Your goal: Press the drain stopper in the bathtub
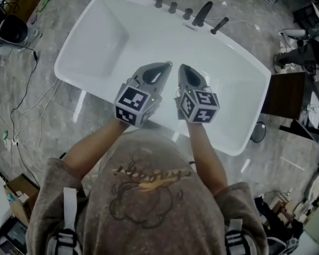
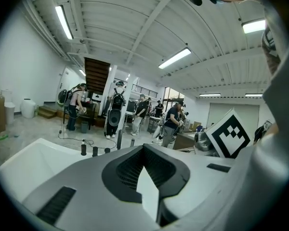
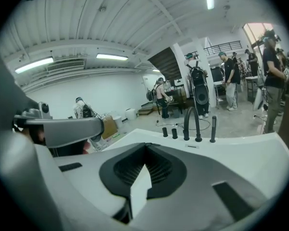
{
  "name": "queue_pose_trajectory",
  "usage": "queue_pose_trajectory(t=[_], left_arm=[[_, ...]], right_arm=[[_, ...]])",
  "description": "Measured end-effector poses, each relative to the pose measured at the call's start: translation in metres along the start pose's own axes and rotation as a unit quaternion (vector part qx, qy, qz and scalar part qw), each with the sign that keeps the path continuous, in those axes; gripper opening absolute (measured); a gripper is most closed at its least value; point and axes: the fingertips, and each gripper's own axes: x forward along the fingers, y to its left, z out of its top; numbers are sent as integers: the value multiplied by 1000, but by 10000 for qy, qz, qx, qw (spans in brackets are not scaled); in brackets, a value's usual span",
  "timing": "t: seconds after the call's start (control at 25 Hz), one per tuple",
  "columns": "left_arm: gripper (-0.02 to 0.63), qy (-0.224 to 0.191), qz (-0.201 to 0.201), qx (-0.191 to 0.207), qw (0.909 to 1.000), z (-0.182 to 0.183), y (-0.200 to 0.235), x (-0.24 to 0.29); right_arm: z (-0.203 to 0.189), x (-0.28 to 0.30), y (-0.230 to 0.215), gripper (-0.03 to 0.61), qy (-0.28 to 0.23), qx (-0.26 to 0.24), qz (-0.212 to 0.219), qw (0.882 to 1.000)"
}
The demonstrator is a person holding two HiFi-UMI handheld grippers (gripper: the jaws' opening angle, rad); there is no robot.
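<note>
The white bathtub (image 1: 95, 41) lies crosswise in the head view, with a black faucet (image 1: 202, 14) and black knobs (image 1: 173, 7) on its far rim. No drain stopper shows in any view. My left gripper (image 1: 167, 65) and right gripper (image 1: 182, 68) hover side by side over the tub's near middle, tips almost touching each other. Both are shut and hold nothing. In the left gripper view the closed left gripper (image 2: 144, 146) points over the tub at the knobs (image 2: 94, 151). In the right gripper view the right gripper (image 3: 145, 145) faces the faucet (image 3: 191, 121).
A dark brown cabinet (image 1: 287, 97) stands right of the tub, with a round black object (image 1: 258, 132) on the floor beside it. Cables (image 1: 26, 105) run over the marble floor at left, near a cardboard box (image 1: 18, 193). Several people (image 2: 139, 112) stand far behind the tub.
</note>
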Motion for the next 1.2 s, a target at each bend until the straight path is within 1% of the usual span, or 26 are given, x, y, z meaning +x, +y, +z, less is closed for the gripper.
queue_pose_trajectory(t=[0.24, 0.4, 0.52, 0.64, 0.72, 0.84, 1.04, 1.12, 1.2], left_arm=[[3, -2, -176, 137, 9998, 17, -23, -29], [3, 46, -430, 270, 9987, 27, -37, -46], [3, 61, -649, 407, 9970, 32, -46, -61], [3, -39, -769, 481, 9959, 36, -50, -76], [3, -131, -826, 444, 9955, 39, -50, -84], [3, -217, -956, 428, 9943, 45, -52, -94], [2, -504, -1136, 666, 9900, 58, -59, -107], [2, -577, -1132, 774, 9889, 59, -60, -108], [3, -612, -1102, 824, 9886, 58, -58, -107]], right_arm=[[16, -43, 34, 2, -252, -12, 285, 9993], [28, -73, 56, 2, -461, -259, 612, 9967], [38, -95, 70, 2, -737, -539, 828, 9924], [46, -113, 78, 2, -984, -729, 945, 9880], [50, -123, 81, 2, -1117, -715, 1011, 9860], [61, -138, 91, 3, -1398, -746, 1188, 9802], [67, -151, 113, 3, -1774, -1064, 1683, 9638], [65, -152, 115, 3, -1847, -1068, 1799, 9603], [63, -151, 115, 3, -1886, -1067, 1817, 9592]])
